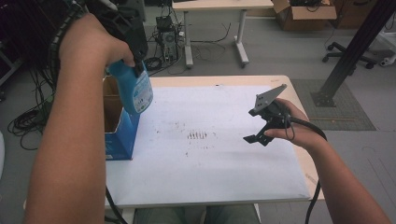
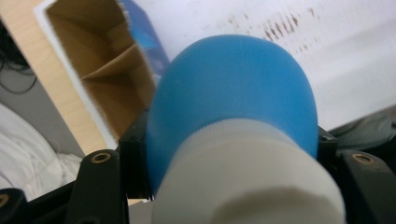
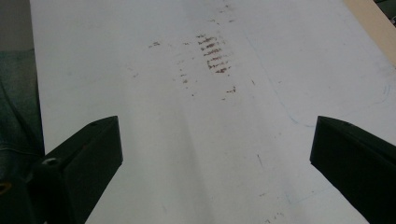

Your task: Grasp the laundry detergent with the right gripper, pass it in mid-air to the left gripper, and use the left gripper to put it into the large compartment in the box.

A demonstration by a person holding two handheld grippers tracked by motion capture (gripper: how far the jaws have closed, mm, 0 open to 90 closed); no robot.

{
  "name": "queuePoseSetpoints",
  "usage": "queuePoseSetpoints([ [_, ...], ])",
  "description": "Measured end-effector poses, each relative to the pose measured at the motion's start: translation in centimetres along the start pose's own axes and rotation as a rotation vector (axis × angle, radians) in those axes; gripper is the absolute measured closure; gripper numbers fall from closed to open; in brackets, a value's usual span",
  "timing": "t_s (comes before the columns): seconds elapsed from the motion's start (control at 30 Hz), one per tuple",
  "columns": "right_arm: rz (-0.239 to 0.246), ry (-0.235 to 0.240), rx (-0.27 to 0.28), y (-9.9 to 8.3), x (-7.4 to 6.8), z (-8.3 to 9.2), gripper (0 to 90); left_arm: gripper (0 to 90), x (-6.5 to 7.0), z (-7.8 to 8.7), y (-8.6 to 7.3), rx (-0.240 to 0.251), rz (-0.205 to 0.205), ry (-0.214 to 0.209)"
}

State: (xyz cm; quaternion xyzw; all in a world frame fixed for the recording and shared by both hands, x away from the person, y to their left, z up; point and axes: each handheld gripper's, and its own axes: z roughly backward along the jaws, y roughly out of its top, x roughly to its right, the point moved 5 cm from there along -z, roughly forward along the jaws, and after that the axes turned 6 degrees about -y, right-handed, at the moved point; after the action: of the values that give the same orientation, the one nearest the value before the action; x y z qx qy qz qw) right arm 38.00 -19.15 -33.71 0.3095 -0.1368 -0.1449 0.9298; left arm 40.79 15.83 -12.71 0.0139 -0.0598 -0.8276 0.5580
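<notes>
Left tongs clamp the blue plastic bottle by its neck above the open blue cardboard box, so lift straight, while right tongs hang open over the white worktop.

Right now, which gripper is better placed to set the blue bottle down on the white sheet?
Left. The left gripper is already shut on the blue bottle, held above the open box. The right gripper hovers open over the white sheet, holding nothing.
</notes>
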Motion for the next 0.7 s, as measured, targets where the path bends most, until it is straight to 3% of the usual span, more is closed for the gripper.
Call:
queuePoseSetpoints([
  [0.27,-0.002,0.002,0.002,0.0,0.2,-0.2,2.6,38.0,-3.1,1.5,-1.0,0.038,0.181,0.015],
  [0.53,-0.009,0.005,-0.002,-0.2,0.5,-0.1,2.6,38.1,-5.8,2.4,-2.4,0.044,0.283,0.002],
  [0.7,-0.01,0.005,-0.016,-0.2,0.8,0.3,2.6,38.1,-7.1,2.7,-3.2,0.054,0.316,0.019],
])
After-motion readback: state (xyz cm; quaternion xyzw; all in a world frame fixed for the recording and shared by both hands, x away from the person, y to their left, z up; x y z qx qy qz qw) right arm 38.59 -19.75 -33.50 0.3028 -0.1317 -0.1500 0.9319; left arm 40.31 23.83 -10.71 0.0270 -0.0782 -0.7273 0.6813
